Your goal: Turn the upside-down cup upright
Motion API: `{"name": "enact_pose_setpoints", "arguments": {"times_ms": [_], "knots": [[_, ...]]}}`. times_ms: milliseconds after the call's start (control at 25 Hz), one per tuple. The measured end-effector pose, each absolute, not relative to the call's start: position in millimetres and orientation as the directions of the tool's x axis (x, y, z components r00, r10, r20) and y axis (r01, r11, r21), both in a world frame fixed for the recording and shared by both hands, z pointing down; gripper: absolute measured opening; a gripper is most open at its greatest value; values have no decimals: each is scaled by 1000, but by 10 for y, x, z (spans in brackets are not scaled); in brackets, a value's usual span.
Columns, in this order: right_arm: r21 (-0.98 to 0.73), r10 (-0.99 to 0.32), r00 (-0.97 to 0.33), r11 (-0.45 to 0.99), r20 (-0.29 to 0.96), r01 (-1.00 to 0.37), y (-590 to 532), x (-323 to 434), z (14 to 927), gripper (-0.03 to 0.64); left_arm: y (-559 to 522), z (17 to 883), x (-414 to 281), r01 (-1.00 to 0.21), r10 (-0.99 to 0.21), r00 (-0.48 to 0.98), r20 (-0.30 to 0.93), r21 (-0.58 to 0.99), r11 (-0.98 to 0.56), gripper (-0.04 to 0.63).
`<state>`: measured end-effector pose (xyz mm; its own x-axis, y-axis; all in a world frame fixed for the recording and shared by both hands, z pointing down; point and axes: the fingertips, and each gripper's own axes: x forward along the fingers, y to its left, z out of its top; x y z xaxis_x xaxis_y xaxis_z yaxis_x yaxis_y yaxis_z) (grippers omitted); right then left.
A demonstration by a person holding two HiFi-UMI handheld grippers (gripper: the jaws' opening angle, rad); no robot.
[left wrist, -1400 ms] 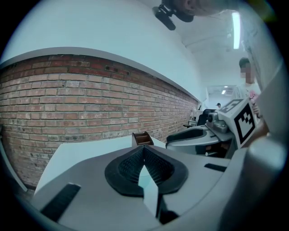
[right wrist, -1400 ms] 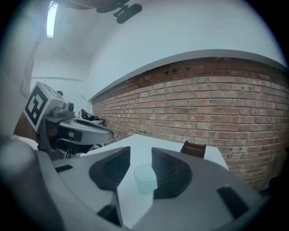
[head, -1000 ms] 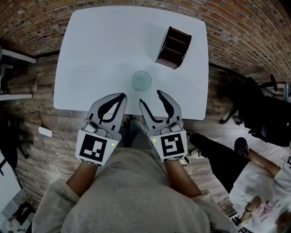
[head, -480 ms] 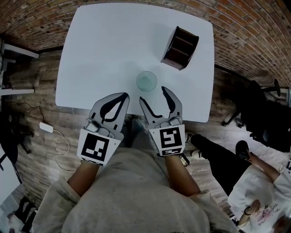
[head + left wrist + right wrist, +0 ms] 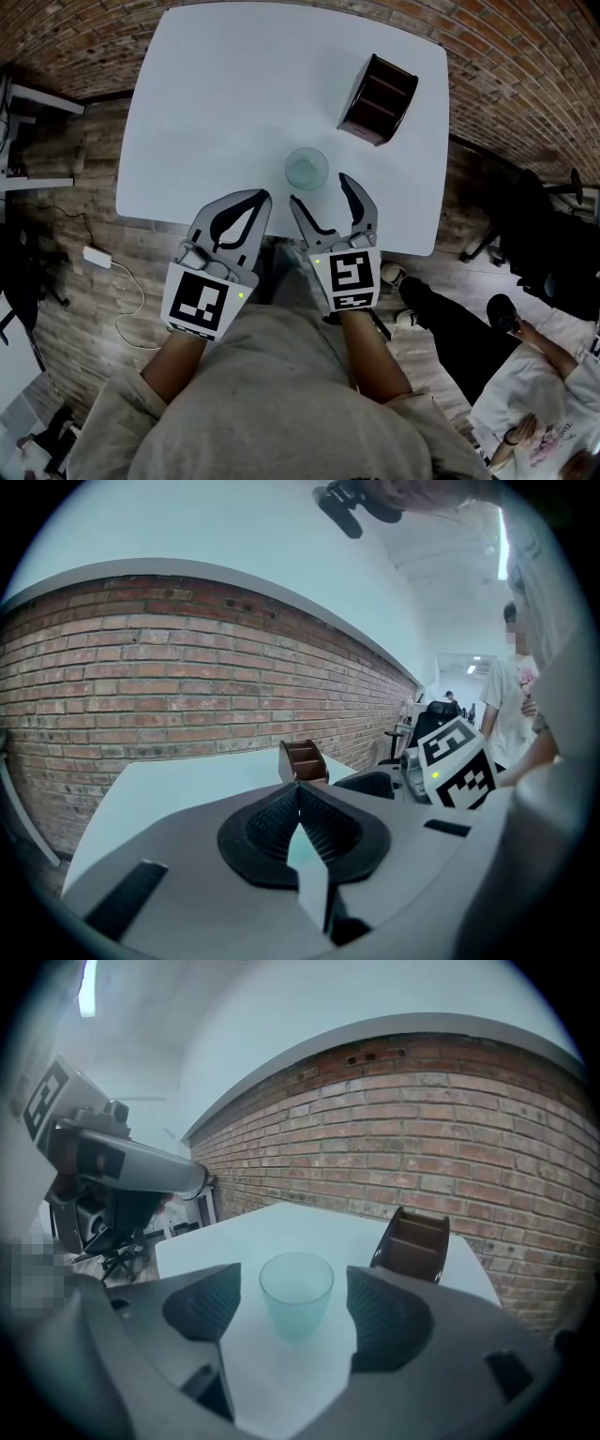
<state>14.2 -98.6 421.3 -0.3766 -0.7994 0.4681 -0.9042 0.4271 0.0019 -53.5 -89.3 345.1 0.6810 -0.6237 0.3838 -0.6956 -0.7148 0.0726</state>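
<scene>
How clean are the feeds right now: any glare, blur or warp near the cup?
Head view: even light, no glare on the white table, cup sharp. Right gripper view: heavy fisheye bends the brick wall, corners vignetted, cup crisp at centre. Left gripper view: same warp, ceiling light blown out at upper right.
</scene>
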Motion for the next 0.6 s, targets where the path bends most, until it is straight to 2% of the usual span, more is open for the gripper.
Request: {"name": "enact_pose_setpoints", "arguments": {"times_ms": [600], "knots": [[12, -778, -370, 436, 508, -900, -1155, 114, 4526, 384, -923, 3493, -518, -702, -627, 675, 389, 78, -708, 9]]}}
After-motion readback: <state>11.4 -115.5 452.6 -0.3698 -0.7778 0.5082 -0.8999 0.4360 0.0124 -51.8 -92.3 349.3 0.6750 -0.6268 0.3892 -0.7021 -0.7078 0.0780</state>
